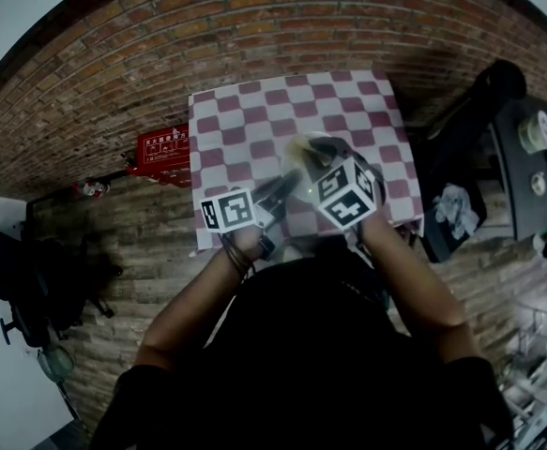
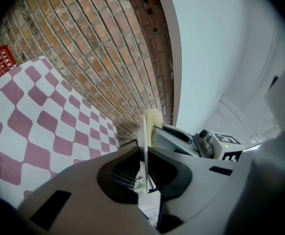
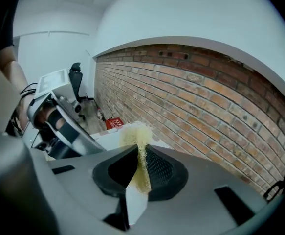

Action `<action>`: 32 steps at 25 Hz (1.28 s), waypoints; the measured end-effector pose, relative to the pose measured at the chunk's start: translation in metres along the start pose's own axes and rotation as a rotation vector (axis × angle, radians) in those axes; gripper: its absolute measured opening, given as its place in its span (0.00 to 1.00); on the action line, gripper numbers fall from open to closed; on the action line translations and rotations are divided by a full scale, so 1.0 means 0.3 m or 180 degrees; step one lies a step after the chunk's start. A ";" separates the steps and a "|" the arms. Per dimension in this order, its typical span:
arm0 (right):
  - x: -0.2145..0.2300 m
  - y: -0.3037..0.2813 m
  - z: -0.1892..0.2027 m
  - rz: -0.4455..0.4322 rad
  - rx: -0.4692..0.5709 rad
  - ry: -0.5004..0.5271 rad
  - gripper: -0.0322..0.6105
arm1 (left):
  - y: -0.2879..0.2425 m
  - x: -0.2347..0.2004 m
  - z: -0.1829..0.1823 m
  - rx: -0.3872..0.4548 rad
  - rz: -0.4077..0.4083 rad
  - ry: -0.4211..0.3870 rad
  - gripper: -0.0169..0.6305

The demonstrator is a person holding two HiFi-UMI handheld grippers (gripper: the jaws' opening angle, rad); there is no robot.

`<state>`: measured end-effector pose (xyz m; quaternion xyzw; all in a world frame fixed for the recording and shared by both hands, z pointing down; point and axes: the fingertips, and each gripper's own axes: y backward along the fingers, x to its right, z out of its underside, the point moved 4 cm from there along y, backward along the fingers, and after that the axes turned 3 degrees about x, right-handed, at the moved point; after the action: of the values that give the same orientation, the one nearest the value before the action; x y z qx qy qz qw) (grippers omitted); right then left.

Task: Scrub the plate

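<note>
Here, from the head view, the person leans over a desk (image 1: 226, 120) covered by a maroon-and-white checkered cloth (image 1: 254, 111). Both tools are raised together above it. The left gripper (image 1: 290, 178) reaches in from the lower left and the right gripper (image 1: 318, 162) from the lower right, each with its marker cube facing up. Between them sits the plate (image 1: 336, 142), blurred and pale, lifted off the cloth, with a yellowish sponge (image 1: 301, 146) against it. A red box (image 1: 160, 148) lies just beside the desk's left edge, and a black chair (image 1: 20, 279) stands well apart at the far left.

In the left gripper view, the left gripper (image 2: 144, 152) has its fingers pressed together on the plate (image 2: 145, 131). The plate shows edge-on here as a thin white upright line rising from between them. Just beyond the plate's rim is the sponge (image 2: 153, 117), and behind that the right gripper (image 2: 179, 140) comes in from the right. The checkered cloth (image 2: 34, 121) spreads out to the left, with the red box (image 2: 0, 60) at the upper left corner.

In the right gripper view, the right gripper (image 3: 141, 153) has its fingers clamped on the sponge (image 3: 135, 133), a yellow mesh pad that fans out above them. A plain white surface just behind it looks to be the plate (image 3: 108, 140). The left gripper (image 3: 66, 126) is at the left, held in a hand (image 3: 47, 114). The red box (image 3: 115, 123) and the chair (image 3: 76, 77) lie farther off along the brick wall (image 3: 206, 106).
</note>
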<state>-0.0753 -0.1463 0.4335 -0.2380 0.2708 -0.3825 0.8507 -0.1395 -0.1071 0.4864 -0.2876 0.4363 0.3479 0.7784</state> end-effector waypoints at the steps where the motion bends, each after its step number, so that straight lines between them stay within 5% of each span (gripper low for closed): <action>1: -0.030 0.000 -0.005 -0.0070 0.0013 0.0015 0.12 | 0.005 -0.005 -0.014 0.0032 -0.0014 0.0009 0.08; 10: -0.184 -0.009 0.119 -0.0451 -0.0256 0.0140 0.12 | 0.096 -0.073 -0.162 0.0445 -0.0176 0.0086 0.09; 18: 0.031 -0.018 0.217 0.0037 -0.0490 -0.0012 0.12 | 0.099 -0.075 -0.094 0.0182 -0.0270 -0.0038 0.08; 25: 0.107 -0.007 0.109 0.0278 -0.0305 0.0062 0.12 | 0.026 -0.005 0.020 -0.0202 -0.0138 -0.0240 0.09; 32: -0.096 0.010 0.012 0.0027 -0.0040 0.0364 0.12 | 0.043 0.001 -0.080 0.0061 -0.0071 -0.0135 0.09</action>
<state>-0.0878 -0.1214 0.4424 -0.2199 0.3224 -0.3901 0.8340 -0.1612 -0.1172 0.4735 -0.2775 0.4198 0.3409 0.7940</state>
